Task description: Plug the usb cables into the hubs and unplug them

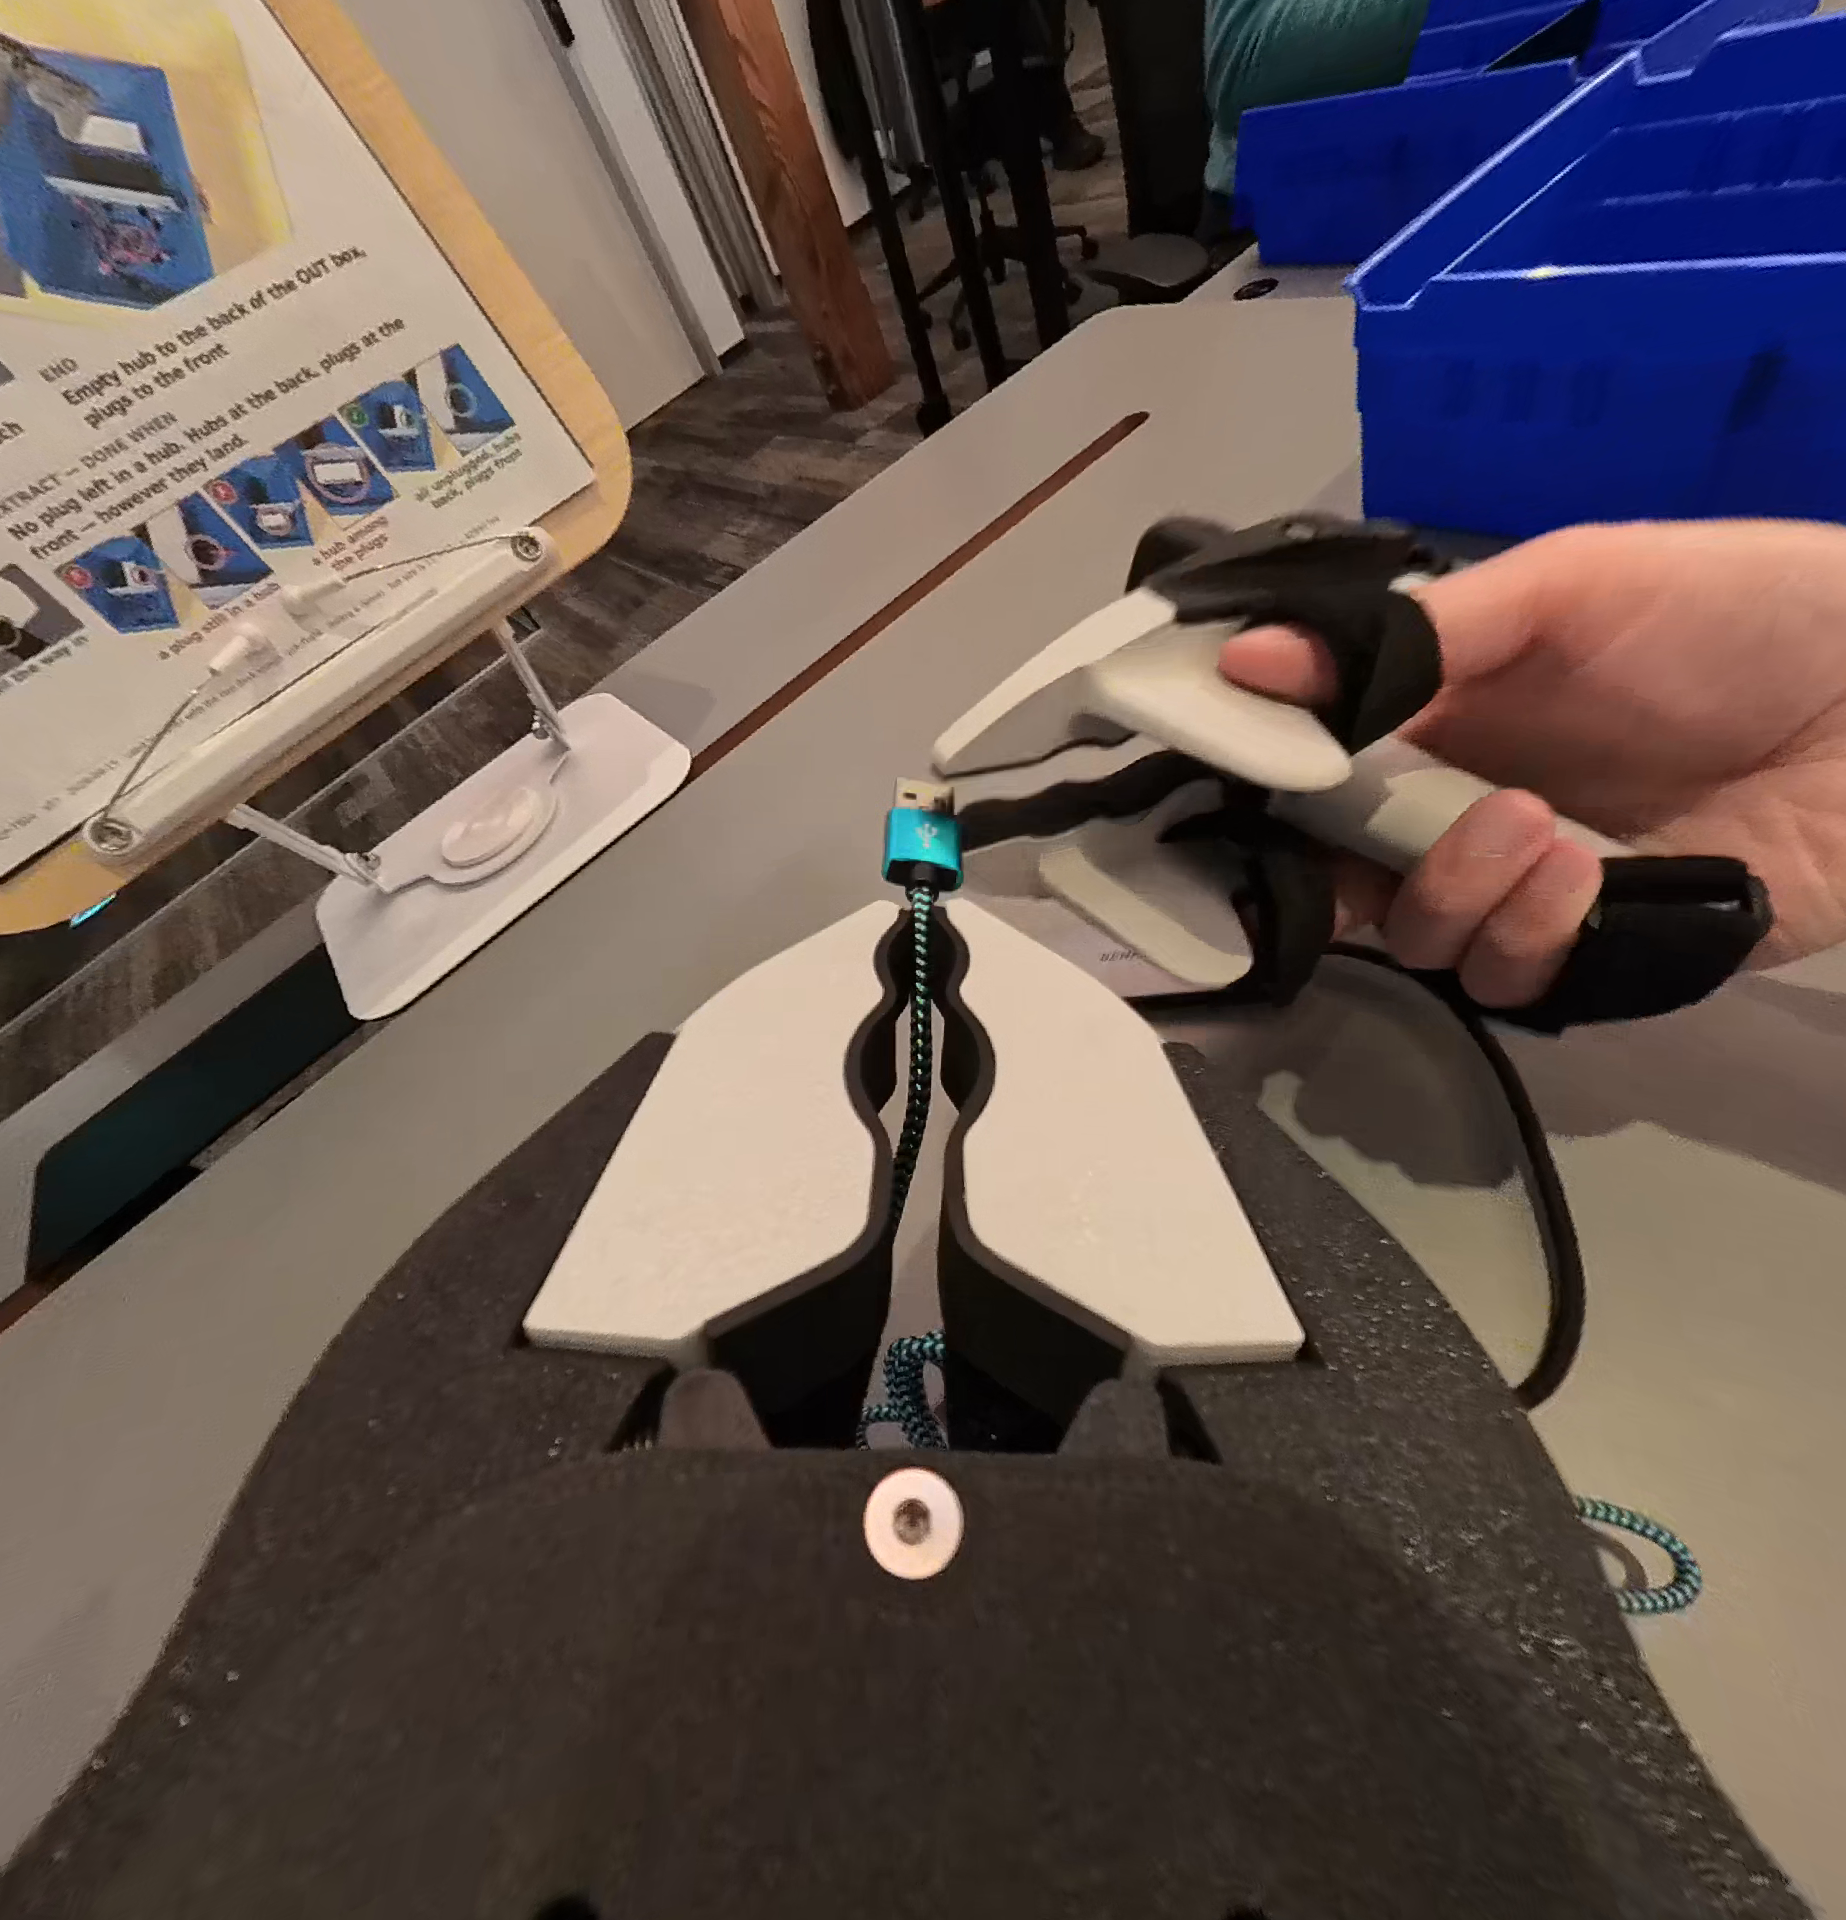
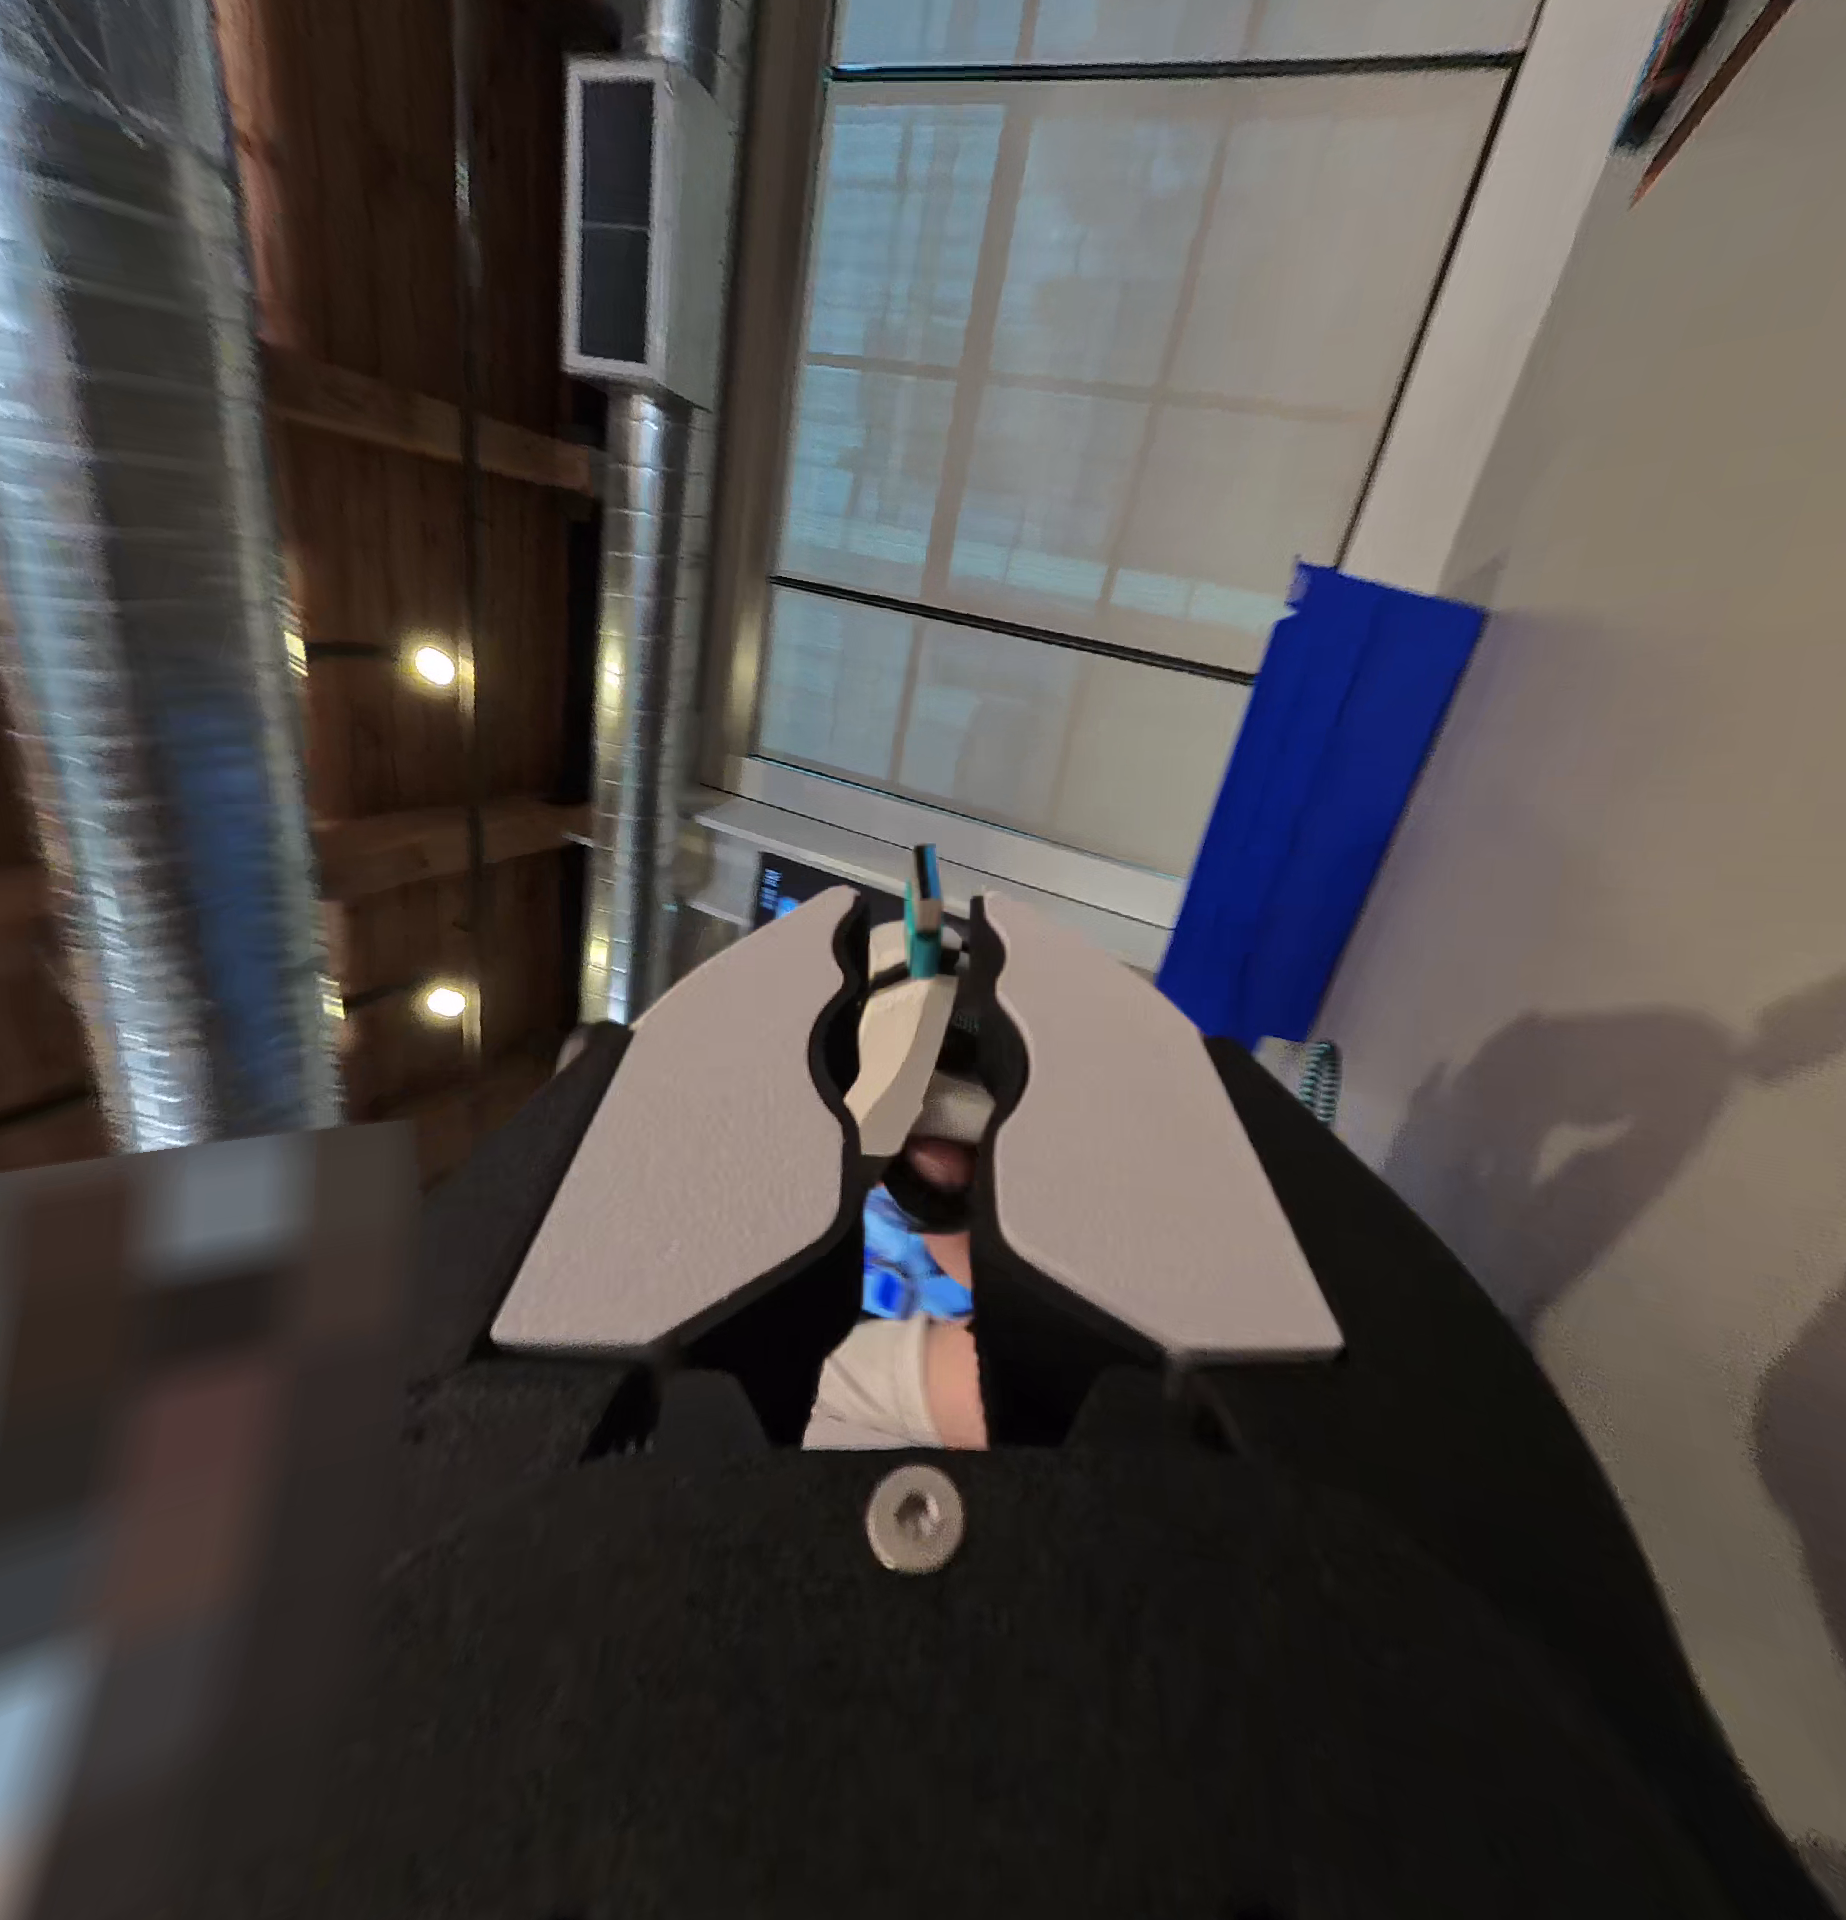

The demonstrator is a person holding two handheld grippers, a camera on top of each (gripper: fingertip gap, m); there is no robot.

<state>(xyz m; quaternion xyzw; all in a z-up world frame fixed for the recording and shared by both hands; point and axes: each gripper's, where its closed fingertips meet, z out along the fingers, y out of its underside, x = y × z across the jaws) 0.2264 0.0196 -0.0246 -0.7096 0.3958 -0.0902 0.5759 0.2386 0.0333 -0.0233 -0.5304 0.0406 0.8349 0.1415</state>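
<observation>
My left gripper (image 1: 924, 914) is shut on a teal-and-black braided USB cable (image 1: 917, 1091). Its teal plug (image 1: 921, 840) sticks out past the fingertips, metal end forward, above the grey table (image 1: 1002, 499). My right gripper (image 1: 955, 790), held by a hand, comes in from the right with its jaws apart and its tips at the plug's metal end. In the right wrist view, which is rolled sideways, the right gripper (image 2: 919, 904) is open with the plug (image 2: 924, 920) edge-on between its tips, touching neither. A left gripper finger (image 2: 898, 1049) shows behind it. No hub is in view.
Blue bins (image 1: 1625, 343) stand at the back right of the table and one shows in the right wrist view (image 2: 1314, 810). An instruction sheet on a white stand (image 1: 223, 416) is at the left. Slack cable (image 1: 1646, 1569) lies at the right, beside a black cord (image 1: 1521, 1143). My left and right fingertips are right by each other.
</observation>
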